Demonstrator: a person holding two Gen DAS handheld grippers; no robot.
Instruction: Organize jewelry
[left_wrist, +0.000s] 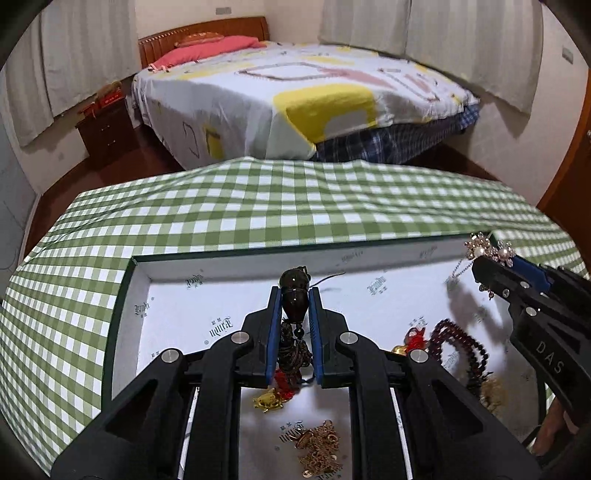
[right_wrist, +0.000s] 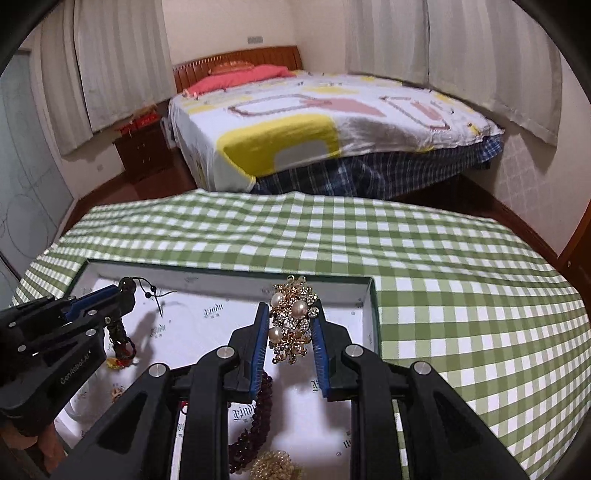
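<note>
Two pieces of jewelry are up off the tray, one in each claw. A dark gourd-shaped pendant (left_wrist: 294, 295) with a knotted cord and tassel sits clamped between the blue pads of the left gripper (left_wrist: 294, 325), its tassel hanging toward a small gold turtle charm (left_wrist: 268, 401) with red cord. A gold brooch (right_wrist: 293, 319) set with pearls and rhinestones is clenched by the right gripper (right_wrist: 291, 332), which hangs above the tray's right part.

Below both lies a shallow white-lined box tray (left_wrist: 177, 314) with a dark green rim and printed lettering. Inside it rest a tangled gold chain (left_wrist: 319, 448), a dark red beaded bracelet (left_wrist: 460, 345) and, in the near right corner, a pale gold beaded piece (right_wrist: 273, 467).

Beneath the tray spreads a green-and-white checked tablecloth (right_wrist: 443, 273). Beyond the table stands a bed (left_wrist: 295, 96) with a patterned sheet, a red pillow (left_wrist: 207, 50) and a wooden headboard (left_wrist: 203, 31).
</note>
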